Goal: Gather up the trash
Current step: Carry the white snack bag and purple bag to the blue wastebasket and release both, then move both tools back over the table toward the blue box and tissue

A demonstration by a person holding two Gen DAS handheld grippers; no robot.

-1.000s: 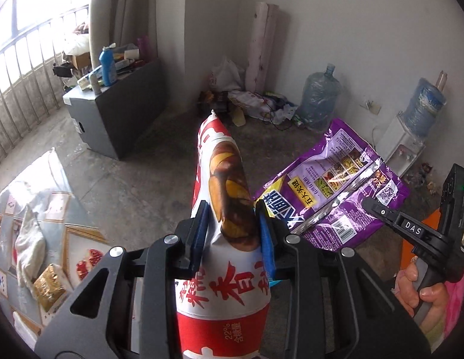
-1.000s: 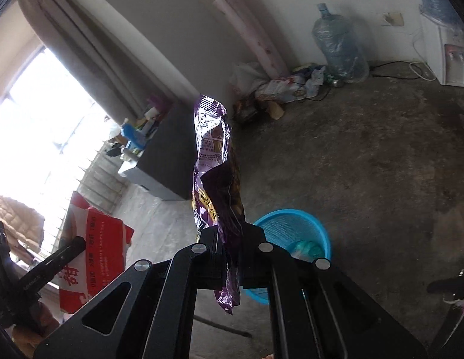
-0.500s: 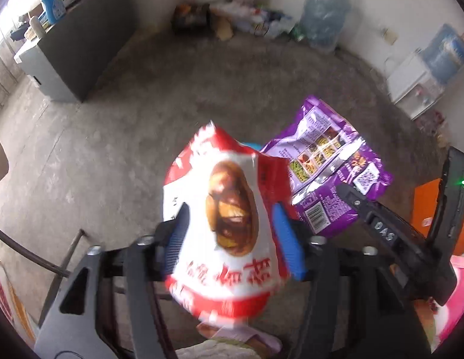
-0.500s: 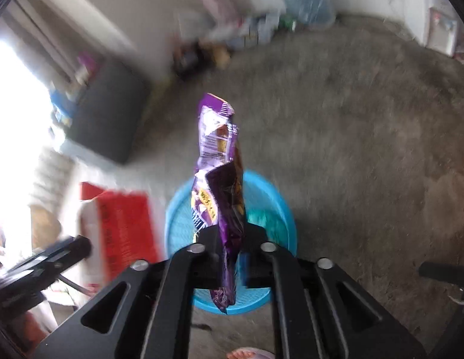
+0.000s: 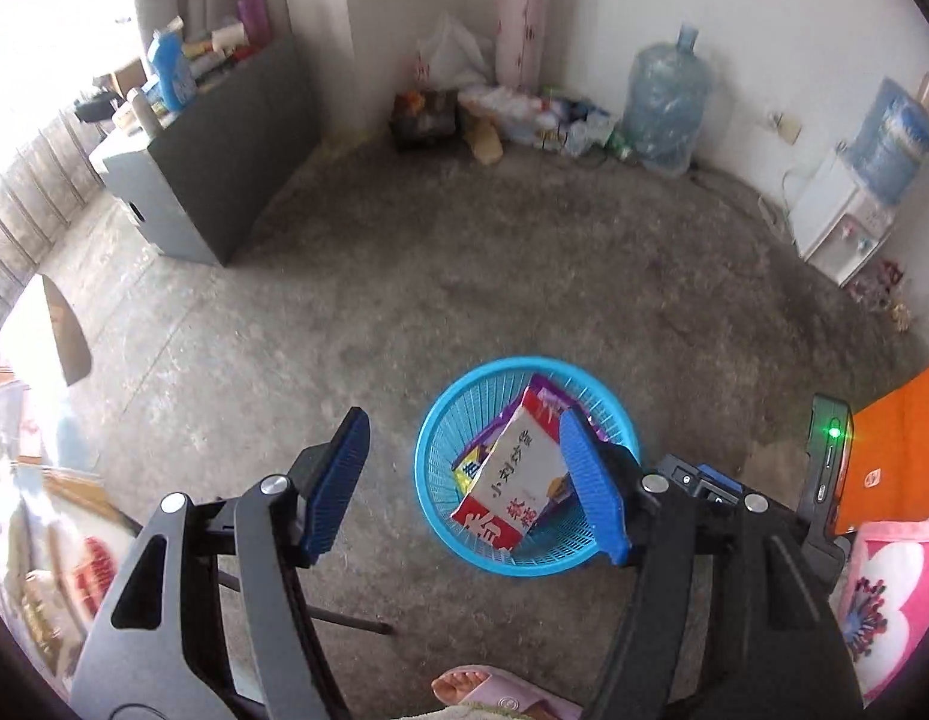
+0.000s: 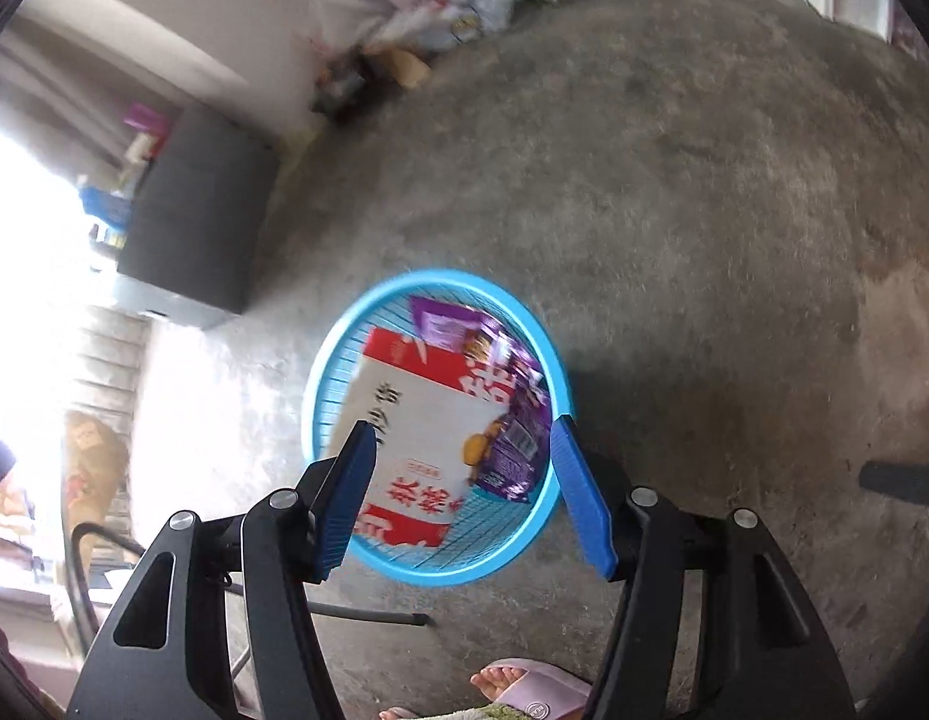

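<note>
- Over a bare concrete floor [image 5: 464,276], seen from two wrist cameras angled steeply down.
- Blue basket [image 5: 431,498] at about 5 o'clock in the left view, near centre in the right view [image 6: 527,531].
- Inside the basket: a red-and-white packet [image 5: 512,486], lying tilted, with a purple packet [image 6: 512,420] tucked against and partly under it at the 2 o'clock side.
- Left gripper [image 5: 470,486]: jaws spread wide, nothing between the blue pads; red-and-white packet seen beyond them, down in the basket.
- Right gripper [image 6: 464,492]: jaws just been opening, now apart, nothing pinched; purple packet fallen clear, resting in the basket below.
- Step in hand, judged: drop-off. Both packets released and landed, both grippers empty above the basket.
- Sandalled foot [image 6: 527,690] at 6 o'clock, close to the basket.
- Grey cabinet [image 5: 212,180] at 10 o'clock with bottles on top; pile of clutter [image 5: 500,114] against the far wall at 12 o'clock; water jug [image 5: 668,102] at 1 o'clock.
- More wrappers faintly visible at 8 o'clock on a patterned surface [image 5: 62,564], blurred and overexposed.
- Next move, judged: lift both grippers away from the basket, turn toward the remaining litter at 8 o'clock, keep jaws apart for the approach, then close on one piece each.
- Thin, floppy packets likely to need a pinch near an edge.
</note>
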